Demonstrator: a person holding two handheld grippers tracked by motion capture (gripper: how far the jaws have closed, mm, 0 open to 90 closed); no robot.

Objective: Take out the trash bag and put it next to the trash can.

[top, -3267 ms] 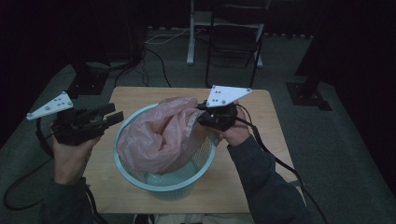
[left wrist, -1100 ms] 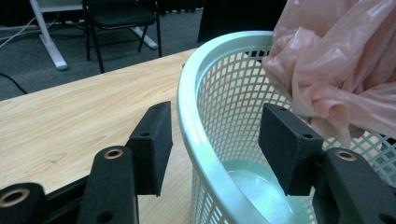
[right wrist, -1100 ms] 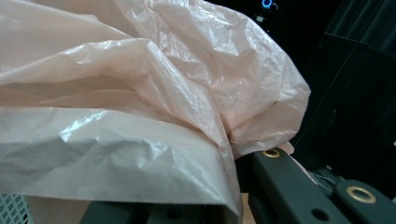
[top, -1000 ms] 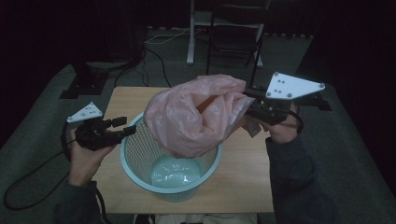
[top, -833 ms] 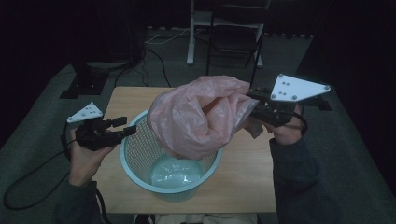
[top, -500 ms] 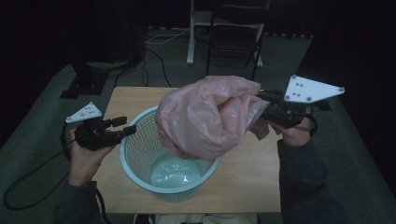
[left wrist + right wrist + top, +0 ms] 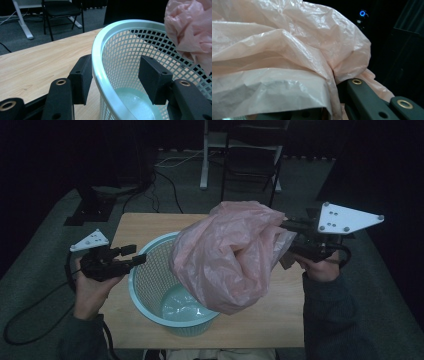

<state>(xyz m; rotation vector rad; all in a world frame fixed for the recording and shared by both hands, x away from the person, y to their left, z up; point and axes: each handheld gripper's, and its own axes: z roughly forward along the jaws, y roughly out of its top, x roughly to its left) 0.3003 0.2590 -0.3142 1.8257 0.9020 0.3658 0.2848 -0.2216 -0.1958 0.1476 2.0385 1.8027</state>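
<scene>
A pale green mesh basket (image 7: 150, 282) stands on the wooden table (image 7: 150, 227). My left gripper (image 7: 134, 256) is at its left rim, open. In the left gripper view the jaws (image 7: 115, 62) straddle the basket rim (image 7: 100, 57), one pad outside and one inside, the inner pad clear of the wall. A crumpled pink plastic bag (image 7: 230, 255) hangs in the air over the basket's right side. My right gripper (image 7: 287, 232) is shut on the bag's right edge, level with the bag's top. The bag (image 7: 287, 62) drapes over the right gripper's jaws and hides their tips.
The basket's bottom (image 7: 182, 302) is bare. A black chair (image 7: 255, 150) and a white desk leg (image 7: 205, 155) stand on the carpet beyond the table. Cables (image 7: 165, 175) run across the floor at back left. The table's right part (image 7: 285, 310) lies under my right forearm.
The right gripper has carried the pink bag up out of the basket and on to the right. The left gripper came to the basket's rim and has stayed there.
</scene>
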